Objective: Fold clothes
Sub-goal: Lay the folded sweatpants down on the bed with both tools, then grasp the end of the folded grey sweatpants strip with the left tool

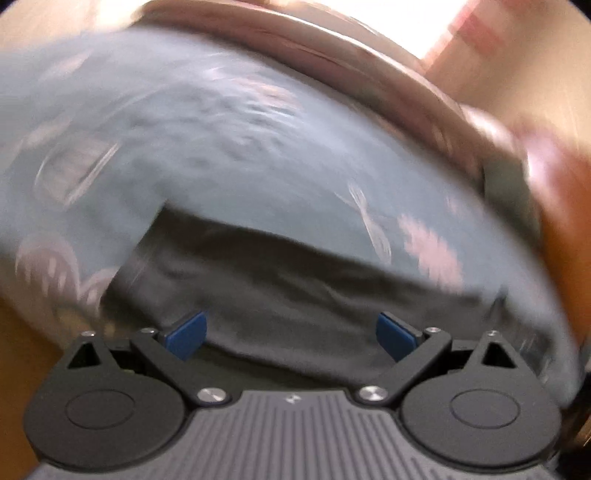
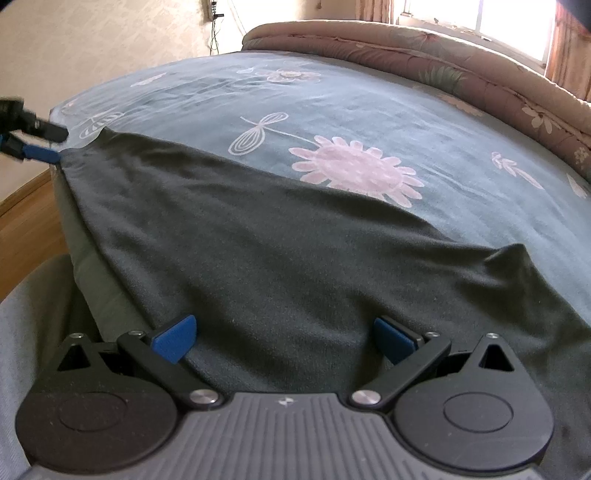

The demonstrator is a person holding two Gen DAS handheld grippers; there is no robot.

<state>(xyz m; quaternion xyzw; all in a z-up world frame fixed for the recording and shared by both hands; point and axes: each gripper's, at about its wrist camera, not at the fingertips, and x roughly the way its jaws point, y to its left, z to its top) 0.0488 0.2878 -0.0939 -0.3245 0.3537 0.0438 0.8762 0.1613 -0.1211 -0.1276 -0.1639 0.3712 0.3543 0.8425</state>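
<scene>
A dark grey garment lies spread on the blue flowered bedsheet, reaching over the bed's near edge. My right gripper is open just above its near part, with cloth under both blue pads. At the garment's far left corner is my left gripper, its fingers apart and its blue pad touching the corner. The left wrist view is motion-blurred: the left gripper stands wide open over the dark garment, with nothing pinched.
A rolled brown floral quilt lies along the bed's far side under a bright window. Wooden floor shows left of the bed. A grey-clad part of the person is at the lower left.
</scene>
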